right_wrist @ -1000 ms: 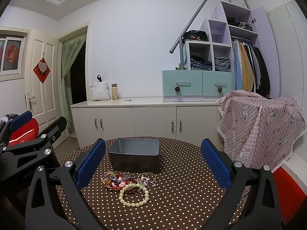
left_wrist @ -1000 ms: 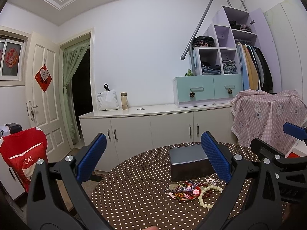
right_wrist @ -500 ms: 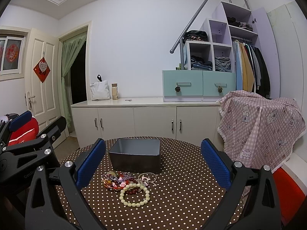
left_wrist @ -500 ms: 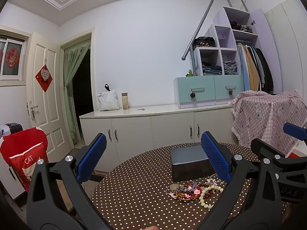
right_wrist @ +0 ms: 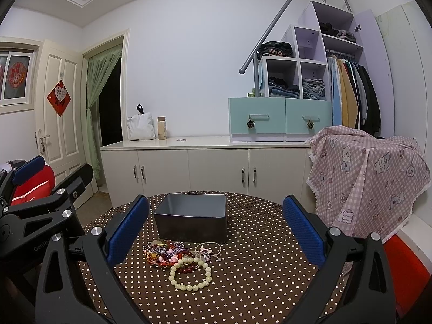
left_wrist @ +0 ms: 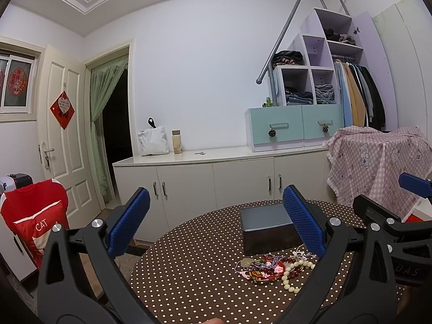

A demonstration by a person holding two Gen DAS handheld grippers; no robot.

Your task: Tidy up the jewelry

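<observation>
Round table (right_wrist: 256,275) w/ brown polka-dot cloth, seen from both wrist cams. Left gripper (left_wrist: 216,226) held above near edge of table, jaws spread wide, blue pads apart, nothing btwn them. Right gripper (right_wrist: 216,226) same: jaws spread wide, nothing pinched, hovering over table. In left view the right gripper's black frame shows at far right; in right view the left gripper's frame at far left. Dark gray box (right_wrist: 191,220), rectangular, open top, sits toward far side of table; inside looks bare as far as visible. Jewelry pile (right_wrist: 172,253) lies on cloth just in front of box, close to its front wall; can't tell if touching. Pile = tangle of red, purple, pink strands plus thin pale chain. Pale bead bracelet (right_wrist: 190,274) on near side of pile, lying flat in a loop, overlapping a dark red bead bracelet (right_wrist: 187,268). In left view same pile (left_wrist: 266,268) sits right of center, partly behind right pad. Bkgd: white cabinets (right_wrist: 189,170) along wall, teal drawers (right_wrist: 280,120) on top, pink checked cloth (right_wrist: 370,178) draped at right, red chair cover (left_wrist: 35,221) at left.
</observation>
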